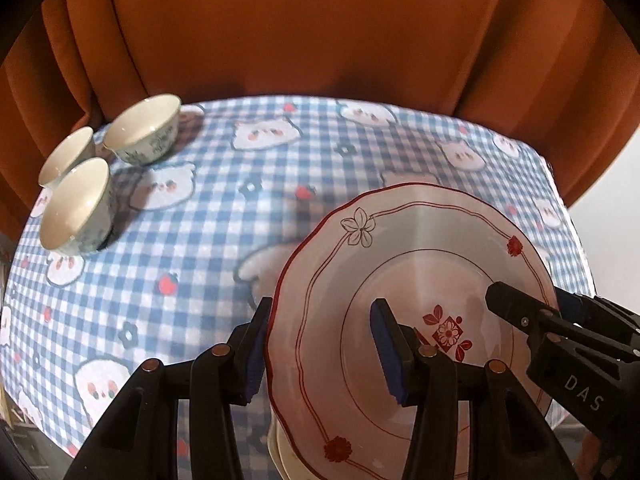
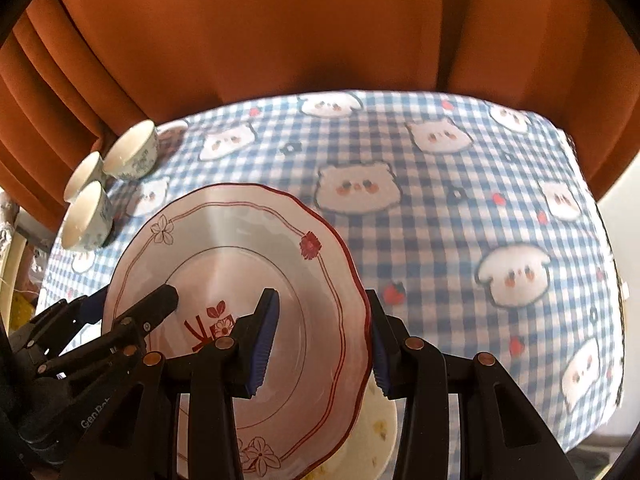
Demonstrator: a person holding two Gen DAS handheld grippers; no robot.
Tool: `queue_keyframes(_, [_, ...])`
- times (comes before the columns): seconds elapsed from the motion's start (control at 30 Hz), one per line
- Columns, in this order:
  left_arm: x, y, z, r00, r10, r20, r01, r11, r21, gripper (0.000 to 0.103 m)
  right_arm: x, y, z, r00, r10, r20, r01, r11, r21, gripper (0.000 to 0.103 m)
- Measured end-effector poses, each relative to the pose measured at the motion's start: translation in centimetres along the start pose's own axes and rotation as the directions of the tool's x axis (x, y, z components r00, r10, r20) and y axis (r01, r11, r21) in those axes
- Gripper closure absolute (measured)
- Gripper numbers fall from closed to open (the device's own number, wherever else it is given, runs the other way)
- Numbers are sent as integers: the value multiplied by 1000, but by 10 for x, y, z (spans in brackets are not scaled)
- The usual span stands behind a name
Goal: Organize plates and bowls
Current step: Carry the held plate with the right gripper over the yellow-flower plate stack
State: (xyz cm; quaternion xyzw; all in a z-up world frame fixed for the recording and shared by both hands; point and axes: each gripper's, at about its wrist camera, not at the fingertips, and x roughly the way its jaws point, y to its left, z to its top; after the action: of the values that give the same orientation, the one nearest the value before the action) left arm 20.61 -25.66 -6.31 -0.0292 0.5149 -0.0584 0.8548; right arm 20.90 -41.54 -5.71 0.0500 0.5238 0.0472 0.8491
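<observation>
Left wrist view. Landmark: the red-trimmed floral plate (image 1: 416,300). The left gripper (image 1: 320,356) straddles the plate's left rim, one blue pad (image 1: 256,360) outside the edge, the other over the well. The jaws are spread with a gap at the rim, so it reads as not clamped. The right gripper (image 1: 532,308) bites the opposite rim, upper jaw on top, lower one beneath. A hold from both sides probably keeps a wide, shallow plate from tipping. A cream plate (image 1: 280,452) peeks out directly under it, so this looks like a stacking step. Three small bowls (image 1: 104,172) cluster far up-left of the plate on the checked tablecloth (image 1: 208,240), likely grouped already. An orange curtain (image 1: 304,28) hangs behind.

Right wrist view. The right gripper (image 2: 322,348) brackets the floral plate (image 2: 240,280) at its right rim, pads either side with a visible gap; I judge it parted, cradling rather than pinching. The left gripper (image 2: 132,312) reaches in from the plate's left, its top jaw over the well. The cream plate (image 2: 372,440) sits below-right under the floral plate's edge. The bowls (image 2: 104,184) stand up-left.
</observation>
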Motion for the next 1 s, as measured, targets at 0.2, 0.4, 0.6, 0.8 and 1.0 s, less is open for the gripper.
queue_keyframes(0.2, [9, -6, -22, 998, -34, -44, 36, 999, 29, 54, 5, -8, -32, 998, -43, -46, 45, 998, 41, 58])
queue_keyframes(0.4, [21, -12, -41, 994, -50, -99, 56, 997, 56, 54, 12, -14, -53, 994, -66, -85, 72, 994, 76, 58])
queue_keyframes(0.6, [22, -22, -43, 997, -24, -76, 31, 996, 88, 55, 19, -22, -63, 992, -70, -101, 79, 992, 95, 58])
queue_keyframes(0.8, [24, -33, -47, 997, -8, -73, 17, 993, 119, 55, 22, -30, -64, 990, -90, -105, 100, 991, 92, 58])
queue_keyframes(1.0, [25, -38, -49, 998, 13, -63, -5, 992, 128, 54, 25, -36, -65, 990, -89, -106, 99, 991, 94, 58])
